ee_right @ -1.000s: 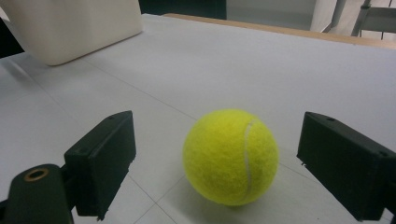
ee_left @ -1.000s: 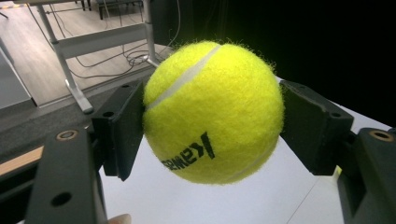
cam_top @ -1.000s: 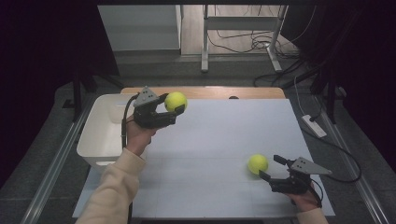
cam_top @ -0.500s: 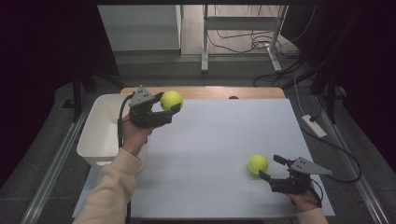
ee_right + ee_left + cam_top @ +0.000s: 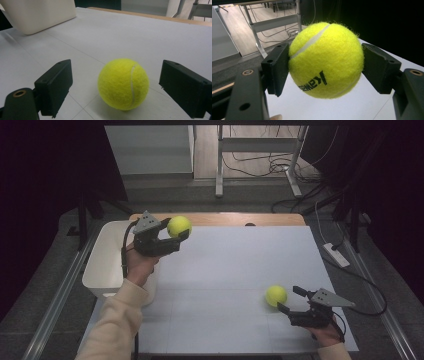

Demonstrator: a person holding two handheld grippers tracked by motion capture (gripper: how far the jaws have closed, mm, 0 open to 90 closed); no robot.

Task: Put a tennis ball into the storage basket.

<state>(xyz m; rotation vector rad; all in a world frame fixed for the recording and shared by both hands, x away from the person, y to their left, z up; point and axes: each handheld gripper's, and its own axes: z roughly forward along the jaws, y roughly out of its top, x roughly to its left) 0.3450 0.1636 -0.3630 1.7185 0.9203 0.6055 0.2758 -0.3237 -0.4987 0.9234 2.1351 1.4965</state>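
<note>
A yellow tennis ball (image 5: 179, 226) (image 5: 325, 60) hangs above the far left of the table, with my left gripper (image 5: 176, 234) (image 5: 325, 67) shut on it, both pads pressed against its sides. The ball is next to the white bin (image 5: 103, 265). A second yellow tennis ball (image 5: 276, 295) (image 5: 123, 83) rests on the white tabletop (image 5: 235, 270) near the front right. My right gripper (image 5: 290, 300) (image 5: 123, 90) sits low on the table just behind this ball, open, its pads apart from the ball on either side.
The white bin (image 5: 37, 15) stands at the table's left edge. A wooden strip (image 5: 250, 218) runs along the far edge. A power strip (image 5: 336, 254) and cables lie on the floor to the right, and a metal frame (image 5: 260, 150) stands beyond the table.
My left gripper has carried its ball a little to the left, toward the bin. The right gripper and the ball on the table have not moved.
</note>
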